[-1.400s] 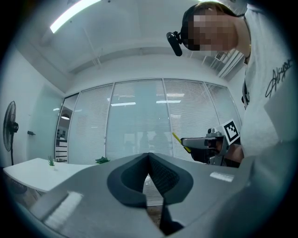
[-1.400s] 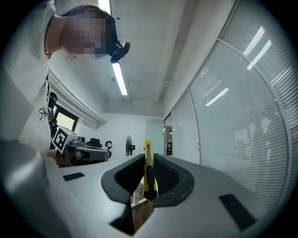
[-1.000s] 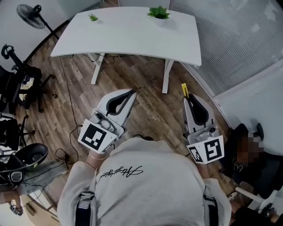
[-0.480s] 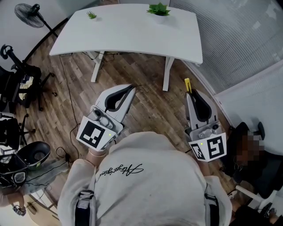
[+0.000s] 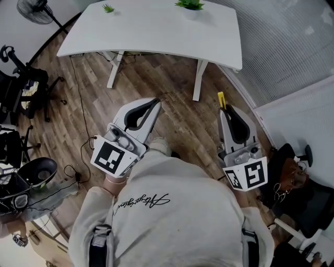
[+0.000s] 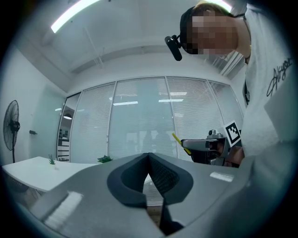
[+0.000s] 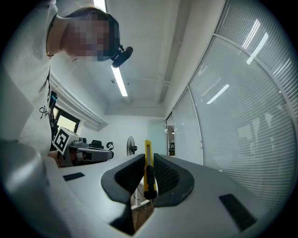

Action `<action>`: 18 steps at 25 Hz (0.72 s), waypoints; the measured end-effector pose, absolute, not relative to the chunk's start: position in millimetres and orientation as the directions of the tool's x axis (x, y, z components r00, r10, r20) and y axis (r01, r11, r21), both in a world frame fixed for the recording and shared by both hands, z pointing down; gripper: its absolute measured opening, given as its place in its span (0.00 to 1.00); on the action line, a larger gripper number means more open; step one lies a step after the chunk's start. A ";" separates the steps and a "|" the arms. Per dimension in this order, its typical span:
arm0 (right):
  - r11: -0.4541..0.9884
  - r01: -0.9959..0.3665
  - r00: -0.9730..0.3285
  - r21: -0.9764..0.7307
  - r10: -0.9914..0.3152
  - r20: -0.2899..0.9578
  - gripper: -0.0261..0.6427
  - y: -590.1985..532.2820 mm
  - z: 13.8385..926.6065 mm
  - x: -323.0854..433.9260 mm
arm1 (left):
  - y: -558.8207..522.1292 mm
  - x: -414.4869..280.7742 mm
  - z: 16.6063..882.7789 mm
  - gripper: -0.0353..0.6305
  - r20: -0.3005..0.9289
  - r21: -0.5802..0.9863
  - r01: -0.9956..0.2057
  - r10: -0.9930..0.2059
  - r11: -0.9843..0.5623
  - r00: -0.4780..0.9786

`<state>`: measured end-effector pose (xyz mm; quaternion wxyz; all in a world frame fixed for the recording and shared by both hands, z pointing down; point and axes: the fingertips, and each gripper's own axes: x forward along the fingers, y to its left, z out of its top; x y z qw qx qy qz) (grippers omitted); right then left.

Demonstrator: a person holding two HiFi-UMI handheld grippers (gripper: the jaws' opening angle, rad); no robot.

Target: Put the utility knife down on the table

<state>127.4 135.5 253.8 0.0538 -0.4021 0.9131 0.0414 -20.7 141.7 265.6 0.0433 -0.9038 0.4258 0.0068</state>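
Note:
A yellow utility knife [image 5: 221,99] sticks out forward from my right gripper [image 5: 224,108], which is shut on it and held level above the wooden floor. In the right gripper view the knife [image 7: 148,165] stands on edge between the two dark pads, its tip reaching past them. My left gripper [image 5: 156,102] is shut with nothing in it, its pads [image 6: 160,174] meeting at the tips. The white table [image 5: 156,31] stands ahead of both grippers, some way off. From the left gripper view I also see the right gripper [image 6: 205,146] with the knife [image 6: 178,141].
Two small green plants [image 5: 189,4] [image 5: 108,8] sit on the table's far side. A fan [image 5: 31,8], black chairs [image 5: 21,99] and floor cables [image 5: 83,156] lie to the left. A blinds-covered glass wall [image 5: 292,47] and a dark bag [image 5: 292,177] are on the right.
Both grippers keep their pose and the knife stays gripped. The table sits a little higher in the head view, and a shoe now shows below the left gripper.

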 end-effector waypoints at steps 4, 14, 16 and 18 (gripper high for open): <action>0.684 -0.729 -0.681 0.020 -0.722 -0.120 0.13 129.5 260.2 124.0 | 139.8 -23.2 274.3 0.05 -0.023 -0.061 -0.774 -0.774 -0.630 0.632; 0.688 -0.723 -0.689 0.056 -0.713 -0.131 0.13 83.9 260.2 117.4 | 93.5 -26.3 279.6 0.05 -0.042 -0.072 -0.769 -0.768 -0.635 0.639; 0.685 -0.726 -0.686 0.056 -0.717 -0.128 0.13 69.7 262.5 116.3 | 79.1 -26.5 280.6 0.05 -0.045 -0.075 -0.765 -0.764 -0.640 0.644; 0.680 -0.731 -0.681 0.057 -0.721 -0.127 0.13 54.3 264.1 115.3 | 62.8 -26.9 280.5 0.05 -0.048 -0.076 -0.759 -0.758 -0.646 0.650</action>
